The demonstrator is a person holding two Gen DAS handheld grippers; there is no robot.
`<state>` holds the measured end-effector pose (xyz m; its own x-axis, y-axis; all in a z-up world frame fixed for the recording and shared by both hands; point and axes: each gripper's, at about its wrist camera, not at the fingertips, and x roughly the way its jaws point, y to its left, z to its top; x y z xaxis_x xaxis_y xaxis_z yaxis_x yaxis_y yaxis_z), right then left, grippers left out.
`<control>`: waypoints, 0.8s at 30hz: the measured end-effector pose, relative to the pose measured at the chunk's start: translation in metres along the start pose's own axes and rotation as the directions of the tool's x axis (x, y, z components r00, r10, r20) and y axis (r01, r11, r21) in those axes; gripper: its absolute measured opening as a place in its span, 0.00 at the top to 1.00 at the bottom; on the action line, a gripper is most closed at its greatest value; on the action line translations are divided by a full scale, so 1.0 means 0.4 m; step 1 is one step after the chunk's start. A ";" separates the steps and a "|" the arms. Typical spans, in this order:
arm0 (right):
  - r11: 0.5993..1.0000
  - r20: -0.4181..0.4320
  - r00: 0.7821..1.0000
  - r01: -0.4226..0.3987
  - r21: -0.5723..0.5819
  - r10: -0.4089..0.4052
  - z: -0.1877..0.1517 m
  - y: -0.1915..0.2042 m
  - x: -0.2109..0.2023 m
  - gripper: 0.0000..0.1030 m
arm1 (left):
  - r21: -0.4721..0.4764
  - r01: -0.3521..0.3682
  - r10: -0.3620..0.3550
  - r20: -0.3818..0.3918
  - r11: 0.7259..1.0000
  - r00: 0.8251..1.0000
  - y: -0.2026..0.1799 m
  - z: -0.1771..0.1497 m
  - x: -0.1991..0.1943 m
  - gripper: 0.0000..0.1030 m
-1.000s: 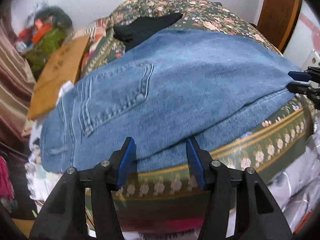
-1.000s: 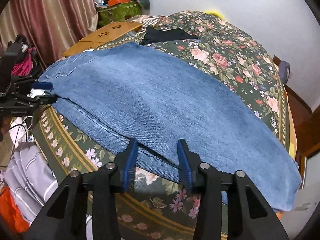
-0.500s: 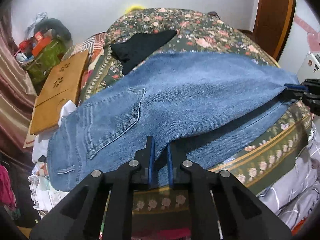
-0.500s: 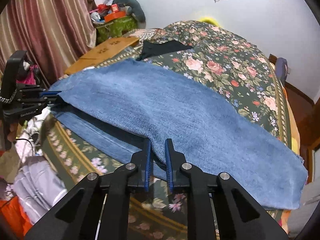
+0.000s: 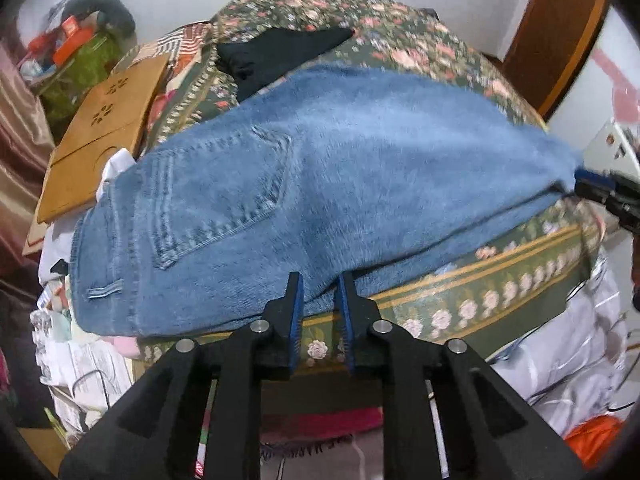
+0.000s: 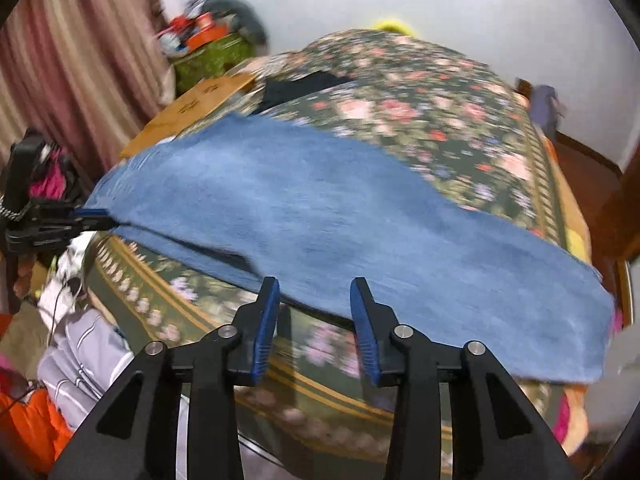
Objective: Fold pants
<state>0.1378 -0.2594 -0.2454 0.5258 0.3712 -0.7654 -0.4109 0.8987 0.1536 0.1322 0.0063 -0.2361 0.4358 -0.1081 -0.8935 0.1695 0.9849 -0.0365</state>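
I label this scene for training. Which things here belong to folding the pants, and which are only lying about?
Job:
jeans
left gripper
right gripper
floral bedspread under them

Lying about:
black garment
wooden board
green box
striped curtain

1. Blue jeans lie lengthwise across a floral bedspread, the picture blurred.
2. The right tongs stand apart at the jeans' near edge, nothing between them.
3. At far left, the left tongs meet the denim's edge.
4. A striped curtain hangs behind.
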 end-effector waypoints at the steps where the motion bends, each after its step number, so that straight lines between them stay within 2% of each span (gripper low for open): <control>1: 0.999 0.010 0.999 0.031 0.029 -0.031 -0.007 -0.035 -0.021 0.67 | -0.023 -0.001 0.001 0.018 1.000 1.000 0.007 0.013 -0.022 0.77; 2: 0.997 0.019 0.998 0.056 0.050 -0.057 -0.011 -0.061 -0.036 0.67 | -0.042 0.000 0.002 0.033 0.999 0.999 0.014 0.026 -0.039 0.74; 6: 0.971 0.049 0.985 0.154 0.185 -0.165 -0.038 -0.219 -0.106 0.64 | -0.112 -0.027 0.038 0.095 0.993 0.995 0.029 0.096 -0.082 0.49; 9: 0.932 0.056 0.967 0.223 0.284 -0.248 -0.065 -0.355 -0.154 0.64 | -0.134 -0.075 0.091 0.113 0.988 0.989 0.022 0.154 -0.067 0.40; 13: 0.877 0.025 0.939 0.312 0.365 -0.344 -0.091 -0.501 -0.166 0.64 | -0.161 -0.085 0.097 0.070 0.983 0.993 -0.008 0.228 0.015 0.35; 17: 0.828 -0.037 0.930 0.342 0.443 -0.365 -0.115 -0.623 -0.126 0.64 | -0.177 -0.091 0.093 0.001 0.980 0.996 -0.046 0.271 0.117 0.35; 20: 0.820 -0.047 0.943 0.310 0.481 -0.329 -0.118 -0.670 -0.085 0.64 | -0.152 -0.086 0.078 -0.054 0.985 0.995 -0.093 0.276 0.190 0.34; 22: 0.817 -0.056 0.958 0.270 0.510 -0.281 -0.118 -0.701 -0.050 0.64 | -0.127 -0.108 0.098 -0.083 0.986 0.992 -0.120 0.269 0.227 0.20; 24: 0.811 -0.054 0.968 0.234 0.536 -0.244 -0.118 -0.718 -0.022 0.64 | -0.119 -0.137 0.130 -0.063 0.983 0.990 -0.134 0.265 0.233 0.16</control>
<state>0.2160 -0.5317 -0.3124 0.5690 0.1274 -0.8124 0.1896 0.9410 0.2803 0.2573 -0.0708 -0.2702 0.3976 0.0295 -0.9171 0.0016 0.9995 0.0328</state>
